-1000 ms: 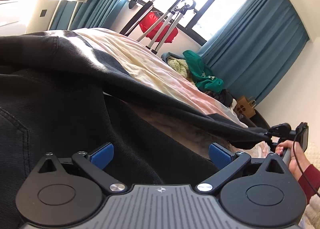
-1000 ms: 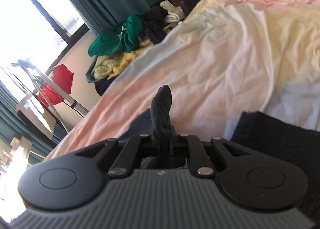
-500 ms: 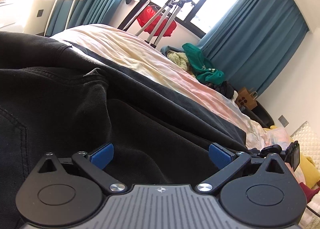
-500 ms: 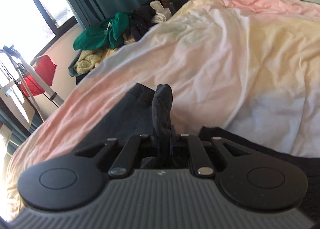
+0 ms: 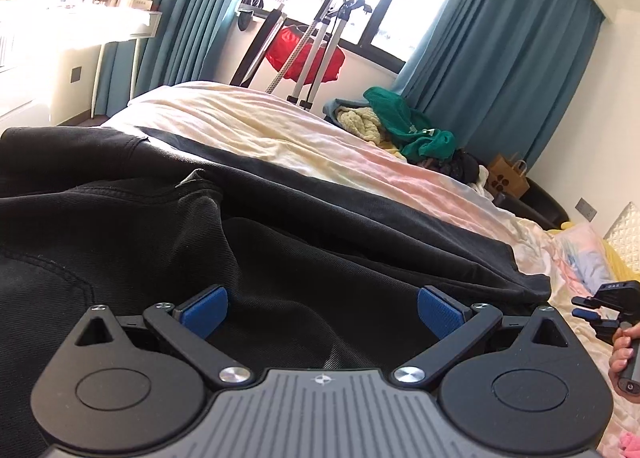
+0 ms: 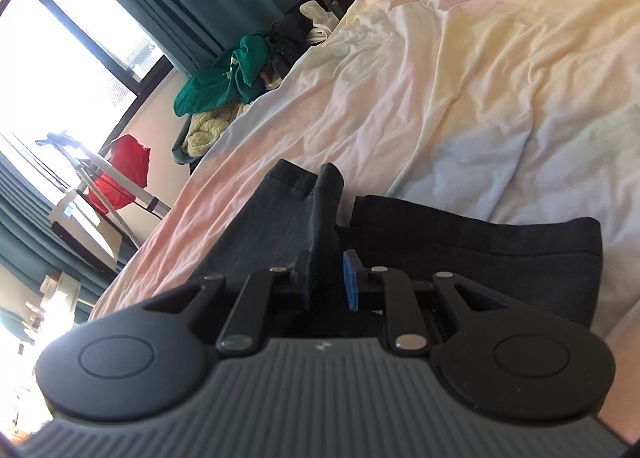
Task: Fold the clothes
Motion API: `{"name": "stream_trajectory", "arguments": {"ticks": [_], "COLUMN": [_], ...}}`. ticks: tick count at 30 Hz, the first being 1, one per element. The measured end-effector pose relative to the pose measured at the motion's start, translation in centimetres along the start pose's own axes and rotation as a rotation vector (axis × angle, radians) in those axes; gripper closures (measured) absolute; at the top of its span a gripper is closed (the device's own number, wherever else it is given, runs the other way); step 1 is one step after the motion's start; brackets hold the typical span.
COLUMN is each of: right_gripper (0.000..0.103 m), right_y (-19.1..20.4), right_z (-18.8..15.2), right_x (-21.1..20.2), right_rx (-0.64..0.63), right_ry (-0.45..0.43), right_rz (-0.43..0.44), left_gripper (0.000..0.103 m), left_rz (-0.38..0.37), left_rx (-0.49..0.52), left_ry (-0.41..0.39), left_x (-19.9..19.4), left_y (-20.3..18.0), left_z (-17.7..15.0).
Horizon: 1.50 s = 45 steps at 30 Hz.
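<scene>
Black jeans [image 5: 280, 242] lie spread along the bed, waist end near my left gripper [image 5: 320, 310], which is open with its blue pads wide apart just above the cloth. In the right wrist view the two leg ends [image 6: 472, 242] lie side by side on the sheet. My right gripper [image 6: 329, 278] has its pads slightly parted around a raised fold of the hem [image 6: 328, 197], with a gap on the right pad's side. The right gripper also shows in the left wrist view [image 5: 600, 310], past the leg ends.
The bed has a pale pink and yellow sheet [image 6: 460, 89]. A pile of clothes with a green garment [image 5: 416, 133] lies at the far edge. A clothes rack with a red item [image 5: 308, 53], a paper bag [image 5: 508, 177] and teal curtains [image 5: 500, 69] stand beyond.
The lifted jeans leg has come down flat onto the bed. My right gripper lowered with it and its pads have parted from the hem. My left gripper stayed open.
</scene>
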State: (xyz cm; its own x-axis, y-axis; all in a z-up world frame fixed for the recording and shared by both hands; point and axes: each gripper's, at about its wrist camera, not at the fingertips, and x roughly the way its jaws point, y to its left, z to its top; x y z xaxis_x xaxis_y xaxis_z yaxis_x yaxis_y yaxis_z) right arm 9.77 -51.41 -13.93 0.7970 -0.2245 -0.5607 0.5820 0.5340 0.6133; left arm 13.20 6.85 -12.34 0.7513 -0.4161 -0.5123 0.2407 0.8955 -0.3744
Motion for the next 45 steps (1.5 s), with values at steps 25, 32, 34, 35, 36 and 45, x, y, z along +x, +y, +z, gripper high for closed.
{"name": "stream_trajectory", "arguments": {"ticks": [25, 32, 34, 35, 36, 45], "right_gripper": [0.082, 0.079, 0.059, 0.052, 0.039, 0.033], "right_y": [-5.0, -6.2, -6.5, -6.7, -6.9, -9.7], "right_z": [-2.5, -1.9, -1.8, -1.7, -1.6, -0.8], "right_x": [-4.8, -5.4, -5.5, -5.6, -5.7, -7.7], "right_rx": [0.182, 0.245, 0.258, 0.271, 0.282, 0.382], "right_ry": [0.103, 0.043, 0.031, 0.018, 0.0, -0.159], "right_rz": [0.085, 0.03, 0.015, 0.012, 0.005, -0.172], "left_gripper": [0.002, 0.01, 0.01, 0.011, 0.012, 0.019], "left_rz": [0.326, 0.114, 0.111, 0.104, 0.093, -0.109], "left_rx": [-0.731, -1.084, -1.11, -1.123, -1.14, -1.27], "left_ry": [-0.247, -0.146, -0.12, -0.115, -0.11, -0.16], "left_x": [-21.4, -20.1, -19.5, -19.4, -19.1, -17.6], "left_y": [15.8, 20.9, 21.7, 22.0, 22.4, 25.5], "left_z": [-2.1, -6.3, -6.6, -6.7, -6.8, -8.0]}}
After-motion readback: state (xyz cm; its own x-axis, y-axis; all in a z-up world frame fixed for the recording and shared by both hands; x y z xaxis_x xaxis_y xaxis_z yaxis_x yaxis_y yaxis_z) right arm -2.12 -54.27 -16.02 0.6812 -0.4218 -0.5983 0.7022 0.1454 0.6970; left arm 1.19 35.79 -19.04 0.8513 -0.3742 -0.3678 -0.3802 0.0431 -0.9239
